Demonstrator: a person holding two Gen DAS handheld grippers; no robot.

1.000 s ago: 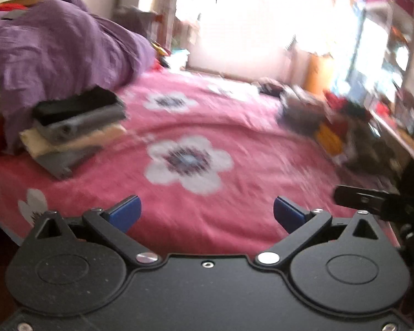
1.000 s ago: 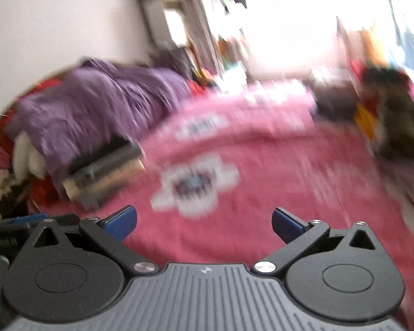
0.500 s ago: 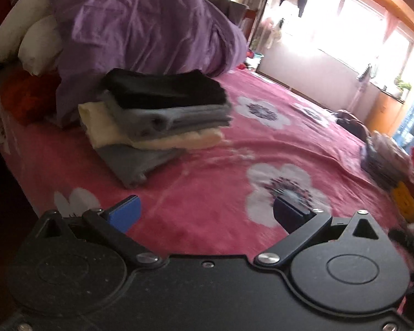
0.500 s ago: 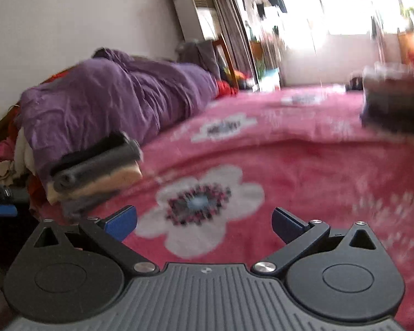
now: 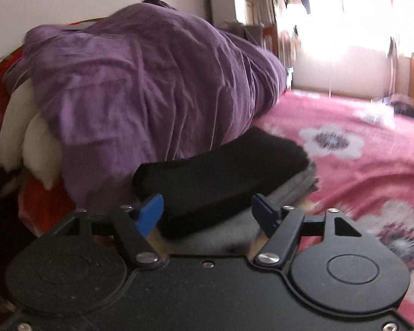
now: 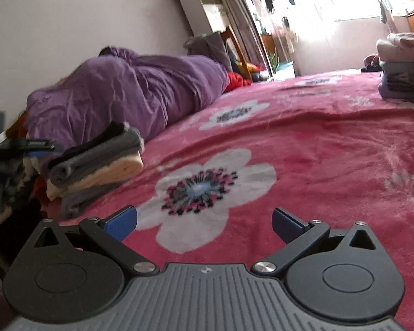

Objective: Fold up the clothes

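Within one second the left gripper point(image 5: 207, 211) has closed in on the stack of folded clothes point(image 6: 96, 162) at the left edge of the bed point(image 6: 317, 143), fingers spread around nothing, the right gripper point(image 6: 204, 220) likewise unclenched, suggesting handling of folded items.

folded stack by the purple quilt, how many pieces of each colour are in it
From the right wrist view of the folded stack:
black folded garment: 1
grey folded garments: 2, one above and one below the cream
cream folded garment: 1
Total: 4 visible layers; more may be hidden between them.
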